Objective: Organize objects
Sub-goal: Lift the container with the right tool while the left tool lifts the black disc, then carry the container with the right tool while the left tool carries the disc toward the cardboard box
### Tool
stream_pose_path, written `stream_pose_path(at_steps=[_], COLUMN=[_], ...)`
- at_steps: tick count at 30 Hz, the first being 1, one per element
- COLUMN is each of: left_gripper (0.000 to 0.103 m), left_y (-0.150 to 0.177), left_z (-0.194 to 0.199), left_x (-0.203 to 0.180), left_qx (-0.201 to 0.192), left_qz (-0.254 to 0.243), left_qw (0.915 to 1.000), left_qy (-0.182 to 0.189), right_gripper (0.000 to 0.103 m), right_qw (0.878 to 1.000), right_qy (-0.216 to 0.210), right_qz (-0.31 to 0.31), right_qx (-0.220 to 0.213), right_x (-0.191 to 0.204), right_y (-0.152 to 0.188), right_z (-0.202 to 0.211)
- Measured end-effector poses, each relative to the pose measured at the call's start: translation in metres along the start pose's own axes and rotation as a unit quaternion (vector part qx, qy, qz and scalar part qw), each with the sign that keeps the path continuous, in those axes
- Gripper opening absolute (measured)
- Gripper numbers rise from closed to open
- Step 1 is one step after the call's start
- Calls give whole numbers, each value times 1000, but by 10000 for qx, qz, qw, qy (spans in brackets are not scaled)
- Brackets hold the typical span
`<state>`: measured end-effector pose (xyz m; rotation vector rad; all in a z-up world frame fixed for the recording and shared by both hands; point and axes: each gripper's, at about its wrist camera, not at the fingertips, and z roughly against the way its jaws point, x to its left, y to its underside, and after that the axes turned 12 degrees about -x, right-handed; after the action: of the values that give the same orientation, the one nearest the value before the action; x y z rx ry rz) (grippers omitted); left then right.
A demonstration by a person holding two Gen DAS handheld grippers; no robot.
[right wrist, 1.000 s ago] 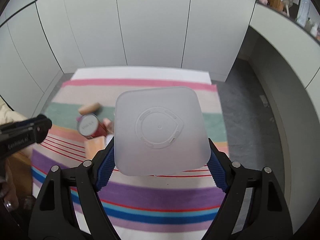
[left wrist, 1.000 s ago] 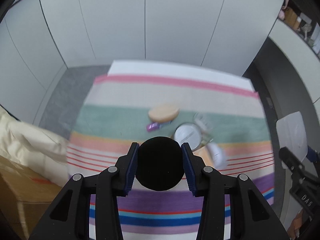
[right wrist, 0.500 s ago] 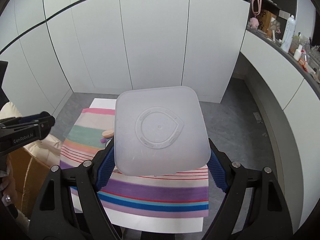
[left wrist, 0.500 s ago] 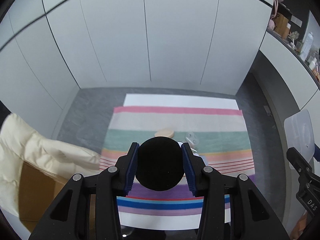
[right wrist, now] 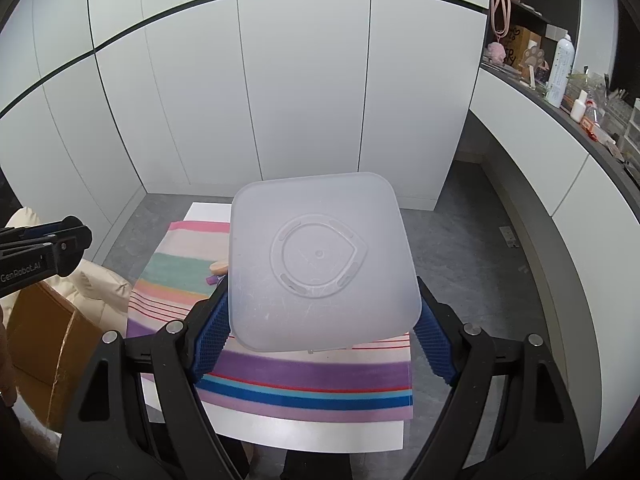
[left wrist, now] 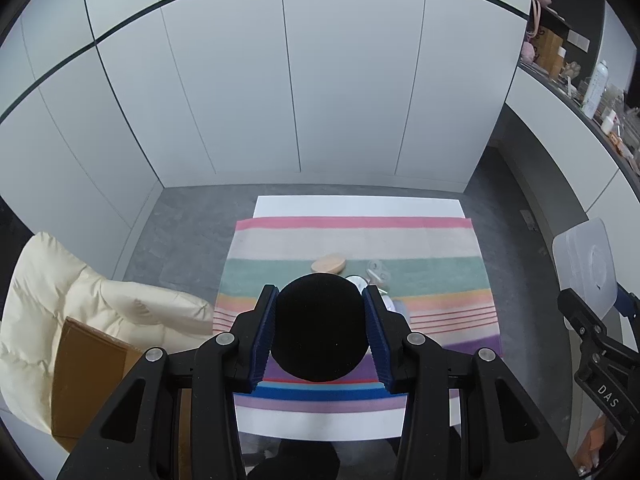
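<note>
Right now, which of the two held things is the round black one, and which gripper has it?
The black round object, clamped in the left gripper. The right gripper holds the square translucent container.

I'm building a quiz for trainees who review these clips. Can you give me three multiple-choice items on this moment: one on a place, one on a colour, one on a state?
1. Where does the tan oval wooden piece lie?
A. on the green stripe of the cloth
B. on the grey floor
C. in the brown cardboard box

2. What colour are the pads of the tongs?
A. red
B. blue
C. yellow

3. What is the state of the right tongs?
A. open and empty
B. closed on a black round object
C. closed on a translucent square plastic lid

Key:
1 A: the tan oval wooden piece rests on the striped cloth, on its green band.
2 B: the pads are blue.
3 C: the right tongs grip the translucent square plastic lid by its two edges.
</note>
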<state>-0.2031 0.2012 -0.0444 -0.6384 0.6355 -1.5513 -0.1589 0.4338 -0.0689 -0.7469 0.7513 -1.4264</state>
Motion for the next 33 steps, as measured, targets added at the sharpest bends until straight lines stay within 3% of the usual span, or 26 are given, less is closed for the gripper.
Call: stream_pose_path(at_steps=[11, 23, 33], left_gripper=[44, 44, 44], left_y=[38, 91, 125], left_z=[36, 105, 141], left_x=[9, 12, 25], left_qx=[62, -239, -313], left_qz=[-109, -595, -497], left_qw=[9998, 9977, 9972], left_qy=[150, 231, 462], right_gripper=[84, 84, 84], right_qw=[10000, 9997, 9993], right_qy=[53, 16, -204], right_qz=[-67, -231, -310], right_qx=[-8, 2, 91], right_x=[-1, -6, -1], right_y=[23, 62, 103], right_z=[46, 111, 161])
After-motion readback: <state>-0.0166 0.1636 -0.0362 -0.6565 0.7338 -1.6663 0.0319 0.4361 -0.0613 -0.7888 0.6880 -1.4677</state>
